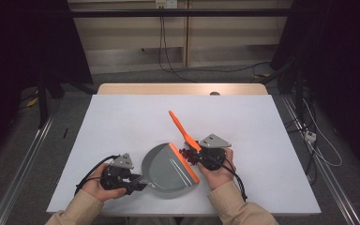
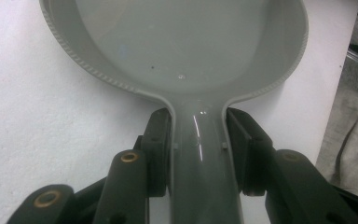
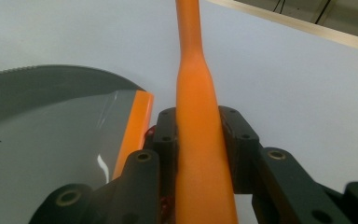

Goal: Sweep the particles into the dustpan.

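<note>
Dustpan [image 1: 168,171] lies on the table [image 1: 122,122], handle clamped by the left gripper [image 1: 138,183]; right gripper [image 1: 193,154] grips the orange brush [image 1: 182,129] at its lip; sweeping seems unfinished.

This looks like a lab or recording room rather than a home. A plain desk [image 1: 122,122] with a white top and a pale wooden edge stands on grey carpet, framed by black curtains [image 1: 23,56] on both sides. Metal rails [image 1: 26,154] run along the floor to left and right, loose black cables [image 1: 178,65] trail over the floor towards a wall socket [image 1: 165,3], and a white power strip [image 1: 310,136] lies at the right.
</note>
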`<state>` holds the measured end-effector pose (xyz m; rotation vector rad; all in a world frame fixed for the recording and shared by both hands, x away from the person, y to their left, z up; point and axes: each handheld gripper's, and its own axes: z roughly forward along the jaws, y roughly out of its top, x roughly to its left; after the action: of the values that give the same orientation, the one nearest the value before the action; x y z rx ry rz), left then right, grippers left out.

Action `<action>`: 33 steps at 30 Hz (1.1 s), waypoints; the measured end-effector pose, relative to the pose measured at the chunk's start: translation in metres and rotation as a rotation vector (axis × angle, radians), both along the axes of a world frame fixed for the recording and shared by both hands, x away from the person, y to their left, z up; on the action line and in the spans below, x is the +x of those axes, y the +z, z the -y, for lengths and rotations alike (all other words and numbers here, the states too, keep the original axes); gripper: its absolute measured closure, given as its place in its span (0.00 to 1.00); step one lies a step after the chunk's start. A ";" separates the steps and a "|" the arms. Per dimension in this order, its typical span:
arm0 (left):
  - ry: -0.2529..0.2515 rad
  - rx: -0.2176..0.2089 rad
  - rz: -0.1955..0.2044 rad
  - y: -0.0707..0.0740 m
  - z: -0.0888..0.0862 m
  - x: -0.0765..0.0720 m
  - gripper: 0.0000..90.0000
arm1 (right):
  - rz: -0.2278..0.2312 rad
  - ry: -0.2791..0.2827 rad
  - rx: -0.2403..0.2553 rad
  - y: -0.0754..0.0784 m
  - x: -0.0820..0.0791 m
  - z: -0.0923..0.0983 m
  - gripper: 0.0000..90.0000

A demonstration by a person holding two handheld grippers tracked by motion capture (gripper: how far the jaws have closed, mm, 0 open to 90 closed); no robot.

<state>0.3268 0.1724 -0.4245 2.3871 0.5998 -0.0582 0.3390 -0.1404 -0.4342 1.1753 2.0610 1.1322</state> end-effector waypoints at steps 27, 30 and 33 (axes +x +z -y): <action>0.002 0.001 -0.012 0.000 0.001 0.001 0.70 | -0.003 0.026 0.088 -0.002 -0.008 -0.029 0.78; 0.007 -0.005 -0.014 0.000 0.001 0.001 0.70 | -0.002 0.028 0.092 -0.002 -0.009 -0.031 0.78; 0.007 -0.006 -0.013 0.000 0.001 0.001 0.70 | 0.004 0.032 0.099 -0.001 -0.011 -0.033 0.78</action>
<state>0.3275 0.1718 -0.4243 2.3803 0.6132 -0.0725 0.3284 -0.1070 -0.4350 1.1894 2.0475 1.2637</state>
